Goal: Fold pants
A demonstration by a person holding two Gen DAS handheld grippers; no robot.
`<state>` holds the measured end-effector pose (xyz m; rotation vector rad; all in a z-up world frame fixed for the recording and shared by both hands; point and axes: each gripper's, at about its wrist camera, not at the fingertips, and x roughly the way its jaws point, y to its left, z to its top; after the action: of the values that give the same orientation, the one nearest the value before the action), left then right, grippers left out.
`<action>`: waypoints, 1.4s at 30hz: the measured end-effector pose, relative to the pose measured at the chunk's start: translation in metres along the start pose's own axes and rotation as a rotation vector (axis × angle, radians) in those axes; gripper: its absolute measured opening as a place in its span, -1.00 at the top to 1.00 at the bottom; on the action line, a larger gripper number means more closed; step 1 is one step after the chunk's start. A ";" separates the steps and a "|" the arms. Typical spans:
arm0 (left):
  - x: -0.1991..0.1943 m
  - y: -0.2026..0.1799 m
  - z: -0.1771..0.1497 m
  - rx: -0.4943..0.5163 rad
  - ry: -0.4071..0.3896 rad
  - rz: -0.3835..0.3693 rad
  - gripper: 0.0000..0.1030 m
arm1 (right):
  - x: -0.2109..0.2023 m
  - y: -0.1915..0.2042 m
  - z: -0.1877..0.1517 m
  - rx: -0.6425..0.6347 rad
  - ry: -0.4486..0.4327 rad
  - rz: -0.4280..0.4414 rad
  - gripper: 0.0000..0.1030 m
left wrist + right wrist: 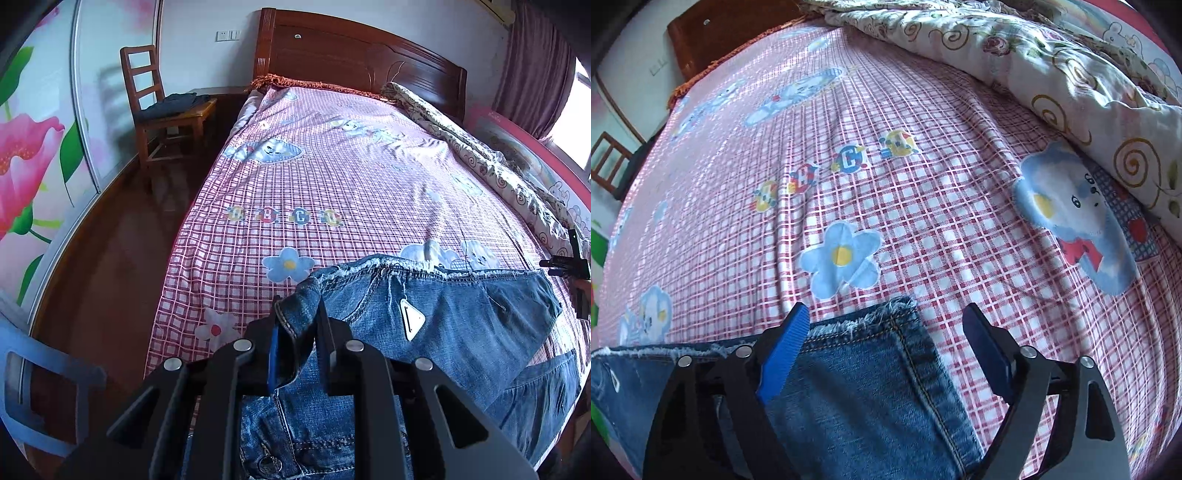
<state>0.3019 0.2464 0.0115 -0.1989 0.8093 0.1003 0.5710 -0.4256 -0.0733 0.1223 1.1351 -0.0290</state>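
Blue jeans (454,325) lie on the pink checked bedsheet (332,177), with frayed hems toward the bed's middle and a white triangular tag on them. My left gripper (298,325) is shut on a bunched corner of the jeans at their left edge and lifts it slightly. In the right wrist view my right gripper (886,325) is open, its jaws spread over the frayed hem corner of the jeans (864,384), which lies flat between the fingers. The right gripper also shows at the far right edge of the left wrist view (569,264).
A rumpled floral quilt (480,147) runs along the bed's right side, also in the right wrist view (1071,74). A wooden chair (162,107) with dark clothes stands beside the headboard (351,51). A blue plastic chair (40,398) is at lower left by the floral wardrobe.
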 end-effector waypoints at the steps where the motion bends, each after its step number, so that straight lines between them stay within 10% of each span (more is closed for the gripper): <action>1: 0.002 0.001 0.000 -0.005 0.002 0.002 0.70 | 0.004 0.001 0.000 -0.009 0.004 0.000 -0.40; 5: 0.010 0.003 0.000 -0.020 0.012 0.010 0.70 | 0.015 0.008 0.002 -0.069 0.024 -0.051 -0.38; 9: 0.010 0.004 0.000 -0.047 0.006 0.011 0.69 | 0.010 0.027 0.002 -0.199 0.045 -0.068 0.64; 21: -0.040 0.015 -0.002 -0.177 -0.145 -0.053 0.70 | -0.115 0.027 -0.029 -0.253 -0.243 -0.012 0.70; 31: -0.136 0.028 -0.053 -0.307 -0.326 -0.195 0.70 | -0.224 -0.054 -0.167 -0.086 -0.447 0.145 0.70; 37: -0.183 0.024 -0.114 -0.305 -0.331 -0.257 0.65 | -0.221 -0.105 -0.266 0.078 -0.390 0.222 0.70; 42: -0.180 0.046 -0.182 -0.377 -0.178 -0.205 0.36 | -0.177 -0.123 -0.339 0.156 -0.281 0.231 0.68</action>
<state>0.0418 0.2502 0.0130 -0.6190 0.5828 0.0751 0.1801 -0.5165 -0.0647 0.3765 0.8315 0.0686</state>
